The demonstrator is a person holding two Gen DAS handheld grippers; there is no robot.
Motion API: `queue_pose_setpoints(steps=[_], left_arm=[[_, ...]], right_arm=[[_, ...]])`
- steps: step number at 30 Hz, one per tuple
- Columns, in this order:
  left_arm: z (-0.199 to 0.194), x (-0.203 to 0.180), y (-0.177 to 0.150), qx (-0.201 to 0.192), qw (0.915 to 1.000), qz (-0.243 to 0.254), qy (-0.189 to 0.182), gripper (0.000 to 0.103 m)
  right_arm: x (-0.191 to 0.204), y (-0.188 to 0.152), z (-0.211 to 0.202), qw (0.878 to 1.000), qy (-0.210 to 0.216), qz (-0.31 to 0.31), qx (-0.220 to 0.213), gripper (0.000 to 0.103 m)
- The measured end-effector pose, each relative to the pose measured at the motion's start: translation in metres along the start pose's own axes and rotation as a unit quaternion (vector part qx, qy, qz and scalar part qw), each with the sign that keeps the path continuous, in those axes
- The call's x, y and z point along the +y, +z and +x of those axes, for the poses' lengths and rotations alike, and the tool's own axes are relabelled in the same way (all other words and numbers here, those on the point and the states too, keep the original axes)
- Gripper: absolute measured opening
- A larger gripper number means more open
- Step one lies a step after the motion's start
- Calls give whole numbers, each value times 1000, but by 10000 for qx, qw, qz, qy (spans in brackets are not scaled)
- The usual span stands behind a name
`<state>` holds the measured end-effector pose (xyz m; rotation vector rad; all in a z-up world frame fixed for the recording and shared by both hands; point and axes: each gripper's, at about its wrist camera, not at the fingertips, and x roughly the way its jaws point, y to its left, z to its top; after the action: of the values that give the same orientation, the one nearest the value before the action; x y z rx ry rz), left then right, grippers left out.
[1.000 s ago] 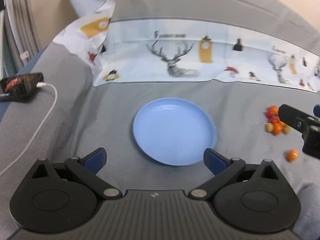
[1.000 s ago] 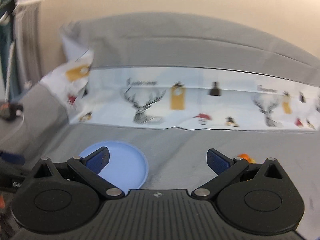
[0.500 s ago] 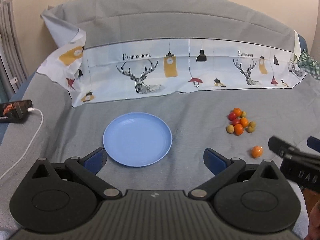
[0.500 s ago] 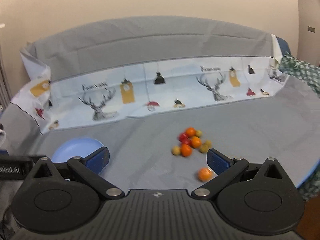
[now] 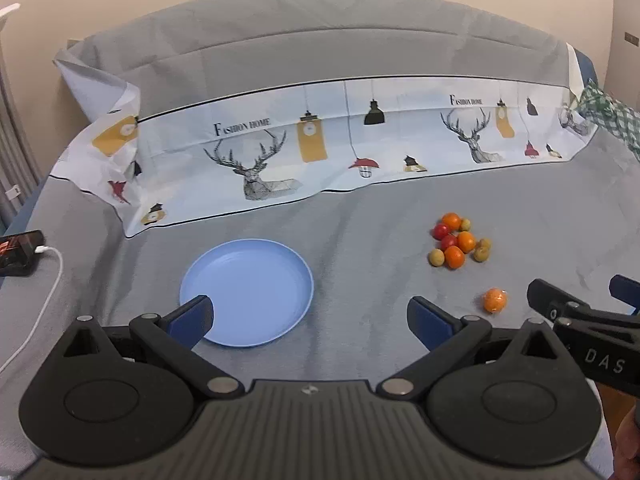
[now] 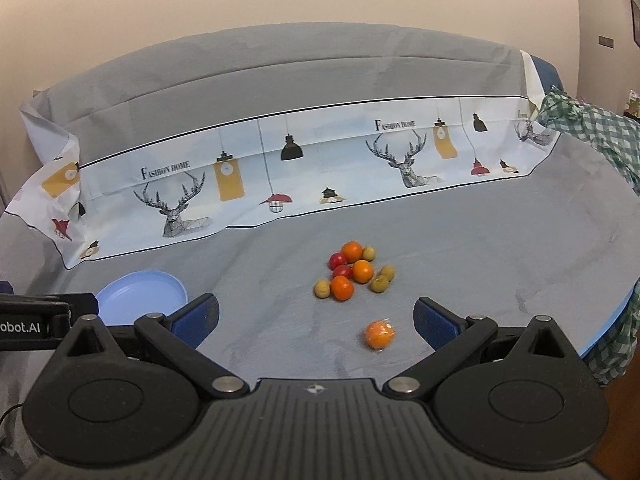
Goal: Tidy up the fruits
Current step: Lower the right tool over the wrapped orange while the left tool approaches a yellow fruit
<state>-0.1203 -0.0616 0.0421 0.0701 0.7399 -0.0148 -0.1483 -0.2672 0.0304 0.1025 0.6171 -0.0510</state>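
A light blue plate lies on the grey cloth. To its right sits a cluster of small fruits: orange, red and yellow-green ones. One orange fruit lies alone, nearer to me. My left gripper is open with nothing in it, its left finger over the plate's near rim. My right gripper is open too, and the lone orange fruit lies just ahead between its fingers. The right gripper also shows at the right edge of the left wrist view.
A white patterned cloth with deer prints runs across the back of the table. A phone on a white cable lies at the far left. A green checked cloth hangs at the right edge. Bare grey cloth lies between plate and fruits.
Both grippers pulled back and rose; the plate now looks smaller in the left view. The right view swung right from the plate onto the fruit cluster and lone orange fruit.
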Motion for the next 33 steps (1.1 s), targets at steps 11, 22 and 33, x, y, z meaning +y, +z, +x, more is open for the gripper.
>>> queue_pose_setpoints(steps=[11, 22, 33], left_arm=[[44, -42, 12, 190, 9984, 365, -394, 103], [141, -100, 41, 348, 9943, 744, -678, 103], [279, -158, 51, 955, 9667, 2054, -1188, 103]], right_arm=[[-64, -8, 54, 9973, -416, 380, 465, 103], [-95, -19, 139, 9911, -154, 288, 1291, 103], [-87, -29, 218, 9781, -32, -11, 2083, 103]])
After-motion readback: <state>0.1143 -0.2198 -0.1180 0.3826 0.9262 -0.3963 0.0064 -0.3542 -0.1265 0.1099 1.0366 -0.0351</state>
